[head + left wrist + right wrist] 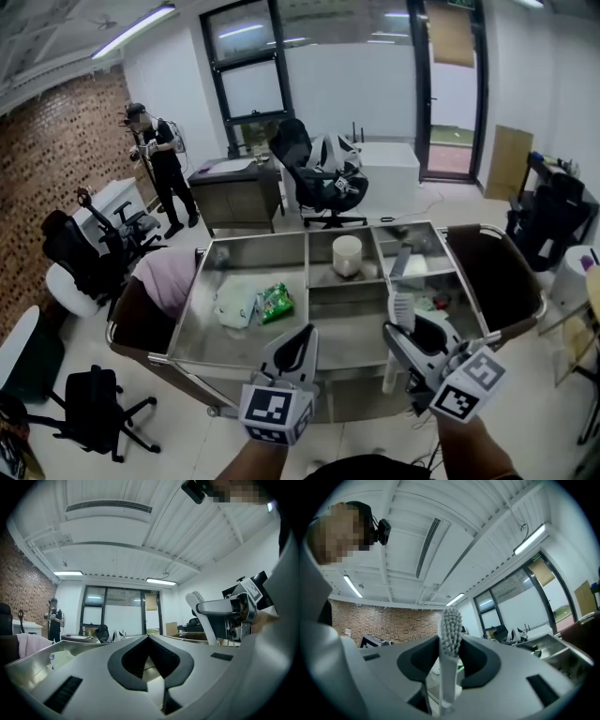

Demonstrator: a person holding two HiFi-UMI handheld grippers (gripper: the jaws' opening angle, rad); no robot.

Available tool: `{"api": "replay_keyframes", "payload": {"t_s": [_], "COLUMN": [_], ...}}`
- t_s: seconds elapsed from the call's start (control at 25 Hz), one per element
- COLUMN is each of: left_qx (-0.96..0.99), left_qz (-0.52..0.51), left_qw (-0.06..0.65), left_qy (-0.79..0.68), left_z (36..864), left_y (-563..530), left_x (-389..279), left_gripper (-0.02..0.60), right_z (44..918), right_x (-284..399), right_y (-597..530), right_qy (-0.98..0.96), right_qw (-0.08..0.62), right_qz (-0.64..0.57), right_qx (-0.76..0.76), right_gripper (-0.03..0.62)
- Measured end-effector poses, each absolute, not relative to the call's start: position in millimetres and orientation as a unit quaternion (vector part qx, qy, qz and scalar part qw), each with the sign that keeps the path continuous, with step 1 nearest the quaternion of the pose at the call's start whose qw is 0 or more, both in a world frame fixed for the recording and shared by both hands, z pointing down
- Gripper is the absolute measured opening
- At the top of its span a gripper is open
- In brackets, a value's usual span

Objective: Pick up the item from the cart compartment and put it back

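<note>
Left tongs (302,330) sit lowest and closest in the head view, marker cube toward the camera. Their jaws are closed tip to tip with nothing between them, as the left gripper view (149,638) confirms, and they look idle at the cart's near edge. Beyond them is the steel cart (234,258). A pink cloth (169,279) hangs at its left end. The big left compartment holds a pale plastic bag (236,305) and a green packet (275,302) just beside it. The middle back compartment holds a white cup-like thing (347,255). Right of centre, the right tongs (394,333) are clamped on a white toothbrush (401,309). It stands upright with the bristle head above the jaws and the handle hanging below, clear of the cart floor. In the right gripper view the brush (451,625) stands dead centre between the closing tips (449,644). The right front compartment (441,291) lies just past the brush and has small items in it, too small to name. A dark bag (492,272) hangs off the right end. Judged step: pick-up is done and the item is in the air, so the put-back is in hand. Next move likely needs the right tongs to come down over a right-side compartment, clear the divider wall, tip the brush low, then spread the jaws to drop it. Which compartment it came from can't be told.
</note>
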State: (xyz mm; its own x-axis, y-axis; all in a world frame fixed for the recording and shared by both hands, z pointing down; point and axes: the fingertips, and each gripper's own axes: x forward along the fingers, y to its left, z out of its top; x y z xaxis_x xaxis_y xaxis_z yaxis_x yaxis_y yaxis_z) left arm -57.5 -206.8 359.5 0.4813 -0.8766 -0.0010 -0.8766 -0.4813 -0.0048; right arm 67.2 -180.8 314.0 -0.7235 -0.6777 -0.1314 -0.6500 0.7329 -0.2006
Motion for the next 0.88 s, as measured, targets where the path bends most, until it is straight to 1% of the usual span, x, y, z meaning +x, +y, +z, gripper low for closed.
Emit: {"api": "replay_keyframes", "payload": {"t_s": [0.28, 0.48, 0.88], "left_qx": [-0.854, -0.859, -0.857], "left_qz": [-0.007, 0.008, 0.010], "left_qw": [0.012, -0.015, -0.001], "left_qy": [0.521, 0.511, 0.515], "left_z": [356.1, 354.7, 353.6], "left_y": [-208.8, -208.0, -211.6], "left_x": [-62.7, -58.9, -59.1], "left_gripper": [0.000, 0.000, 0.000], "right_z": [314.2, 316.6, 319.8], "right_x": [69.4, 68.9, 72.7], "right_y": [-182.9, -182.7, -185.5], "right_qy": [0.924, 0.924, 0.923], "right_qw": [0.107, 0.107, 0.109], "right_qz": [-0.075, -0.083, -0.087], "right_qx": [-0.360, -0.357, -0.358], "right_gripper": [0.155, 0.155, 0.155]}}
